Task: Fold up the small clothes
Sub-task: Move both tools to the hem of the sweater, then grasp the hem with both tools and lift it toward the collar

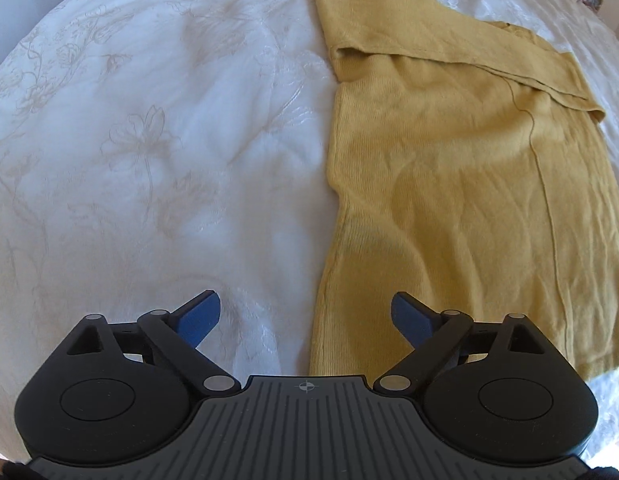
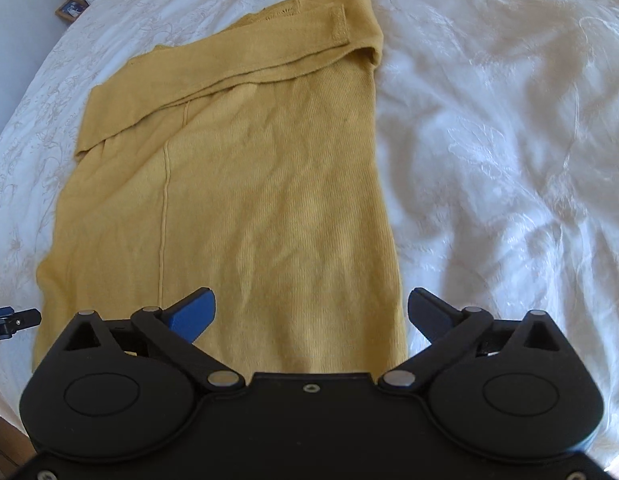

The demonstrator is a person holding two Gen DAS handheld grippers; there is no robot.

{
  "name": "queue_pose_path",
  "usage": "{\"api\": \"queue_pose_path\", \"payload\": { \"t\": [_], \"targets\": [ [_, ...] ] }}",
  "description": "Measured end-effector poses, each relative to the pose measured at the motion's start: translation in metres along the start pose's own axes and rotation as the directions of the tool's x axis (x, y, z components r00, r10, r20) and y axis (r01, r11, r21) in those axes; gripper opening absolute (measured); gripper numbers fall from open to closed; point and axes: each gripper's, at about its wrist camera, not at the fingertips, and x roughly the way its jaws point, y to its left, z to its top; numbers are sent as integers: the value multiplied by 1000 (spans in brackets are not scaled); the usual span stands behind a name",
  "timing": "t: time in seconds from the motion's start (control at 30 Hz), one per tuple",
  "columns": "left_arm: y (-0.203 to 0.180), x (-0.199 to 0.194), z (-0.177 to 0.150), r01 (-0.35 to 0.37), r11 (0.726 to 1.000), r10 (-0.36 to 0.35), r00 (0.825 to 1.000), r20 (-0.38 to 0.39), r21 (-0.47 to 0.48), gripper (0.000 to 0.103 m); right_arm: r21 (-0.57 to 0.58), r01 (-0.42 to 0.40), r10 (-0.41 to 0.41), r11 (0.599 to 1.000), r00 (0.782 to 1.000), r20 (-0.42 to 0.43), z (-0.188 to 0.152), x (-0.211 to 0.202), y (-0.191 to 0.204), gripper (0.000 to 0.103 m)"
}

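Note:
A mustard-yellow knit garment (image 1: 449, 184) lies flat on the white bedspread (image 1: 149, 140), with its sleeves folded across the far end. In the left wrist view my left gripper (image 1: 306, 312) is open and empty, hovering over the garment's near left edge. In the right wrist view the garment (image 2: 249, 200) fills the middle, and my right gripper (image 2: 311, 312) is open and empty above its near right corner. The tip of the left gripper (image 2: 13, 322) shows at the left edge of the right wrist view.
The bedspread (image 2: 509, 160) is wrinkled with an embossed flower pattern and extends wide on both sides of the garment. A lamp base and a small framed picture (image 2: 71, 8) stand beyond the bed at the far left.

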Motion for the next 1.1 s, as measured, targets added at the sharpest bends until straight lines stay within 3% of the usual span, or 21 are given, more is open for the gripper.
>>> {"api": "queue_pose_path", "payload": {
  "t": [0.1, 0.37, 0.7, 0.9, 1.0, 1.03, 1.07, 1.1],
  "targets": [
    [2, 4, -17, 27, 999, -27, 1000, 4, -26, 93, -1, 9, -9, 1000, 999, -32, -19, 4, -11, 102],
    [-17, 22, -42, -16, 1000, 15, 999, 39, 11, 97, 1, -39, 39, 999, 997, -71, -51, 29, -28, 102],
    [-18, 28, -39, -28, 999, 29, 1000, 7, -35, 98, -3, -85, 85, 996, 996, -19, -65, 34, -35, 103],
    [-19, 29, -32, -21, 999, 21, 1000, -8, -50, 96, -29, -80, 78, 996, 994, -78, -61, 33, -33, 103],
    [-17, 23, -35, 12, 998, -11, 1000, 17, -54, 77, -24, -74, 71, 997, 994, -82, -58, 35, -30, 103],
    [-18, 21, -36, 27, 998, -25, 999, 26, -52, 59, -20, -83, 81, 996, 993, -81, -59, 34, -30, 102],
    [-18, 19, -37, 38, 998, -36, 999, 27, -50, 49, -12, -100, 98, 995, 992, -78, -59, 33, -30, 94],
    [-19, 17, -38, 44, 998, -43, 999, 25, -49, 28, -6, -109, 109, 994, 991, -73, -57, 32, -29, 84]
  ]
}}
